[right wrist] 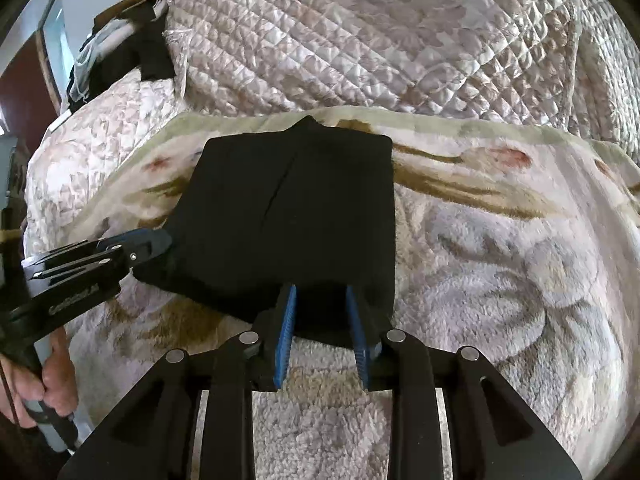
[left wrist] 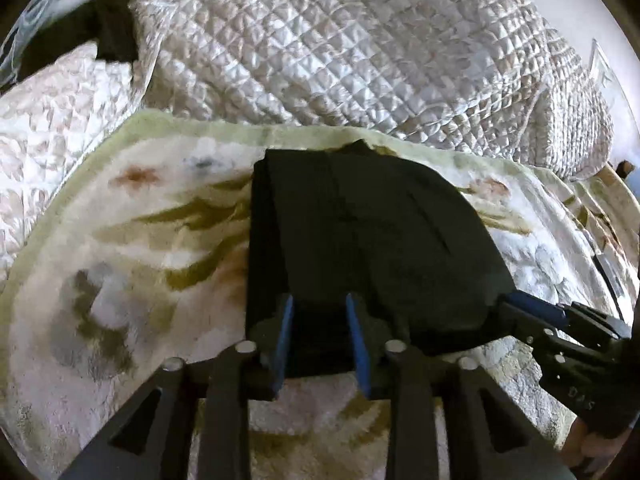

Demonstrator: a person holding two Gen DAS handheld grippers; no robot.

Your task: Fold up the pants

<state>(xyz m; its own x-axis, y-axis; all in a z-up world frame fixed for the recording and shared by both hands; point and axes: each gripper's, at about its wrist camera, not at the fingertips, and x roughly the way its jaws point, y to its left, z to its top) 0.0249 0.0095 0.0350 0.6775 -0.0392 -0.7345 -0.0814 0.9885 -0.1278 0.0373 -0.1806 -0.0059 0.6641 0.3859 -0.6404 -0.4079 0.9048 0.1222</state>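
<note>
Blue-padded fingers of the left gripper [left wrist: 320, 336] fill the foreground of the left wrist view, their jaws apart with the near edge of the pants [left wrist: 360, 240] lying between them; whether the pads press the cloth cannot be told. Seen from the right wrist, the right gripper [right wrist: 320, 332] stands likewise, jaws apart astride the same near edge, contact unclear.

Surface: a fleecy floral blanket [left wrist: 120, 260], cream with olive and rust motifs, spread on a bed. Behind the pants lies a heaped quilted bedspread [left wrist: 340, 48], pale and diamond-stitched. Far left of the pants, past the bedspread, some dark and white clothes [right wrist: 116, 56] are piled. A strip of pale wall [right wrist: 36, 12] shows at the upper left of the right wrist view.

Count: one pair of pants, two grippers, one blanket, one bedspread. One hand [right wrist: 44, 380] is visible, holding the left gripper's handle.

Pants: black, folded to a compact, roughly rectangular stack lying flat on the blanket. Their long axis runs from the grippers toward the bedspread; a small point of cloth juts from the far edge. Each gripper sits at one near corner.
</note>
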